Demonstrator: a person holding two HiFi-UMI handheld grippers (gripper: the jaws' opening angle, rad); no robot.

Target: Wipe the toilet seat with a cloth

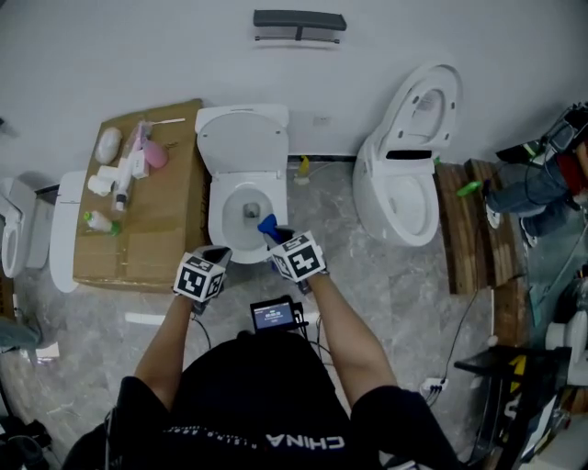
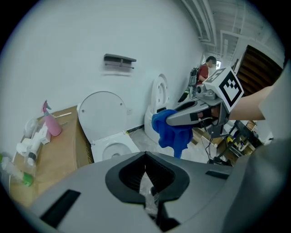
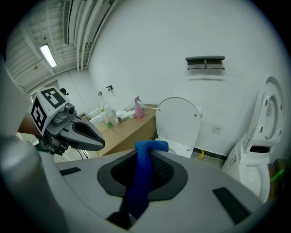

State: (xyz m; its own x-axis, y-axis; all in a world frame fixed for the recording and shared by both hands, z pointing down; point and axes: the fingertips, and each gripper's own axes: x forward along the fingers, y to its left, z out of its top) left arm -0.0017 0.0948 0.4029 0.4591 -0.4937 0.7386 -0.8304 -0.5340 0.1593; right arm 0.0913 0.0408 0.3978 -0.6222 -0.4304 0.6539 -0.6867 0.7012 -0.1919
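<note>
A white toilet stands against the wall with its lid raised, and its seat rim is bare. My right gripper hovers over the bowl's front right edge, shut on a blue cloth. In the right gripper view the cloth hangs between the jaws, with the lid beyond it. My left gripper is at the bowl's front left, shut and empty. In the left gripper view, my left gripper faces the cloth, which dangles from the right gripper.
A cardboard box with bottles and a pink sprayer stands left of the toilet. A second toilet is at the right, beside wooden slats. A dark shelf hangs on the wall. Cables lie on the floor at the right.
</note>
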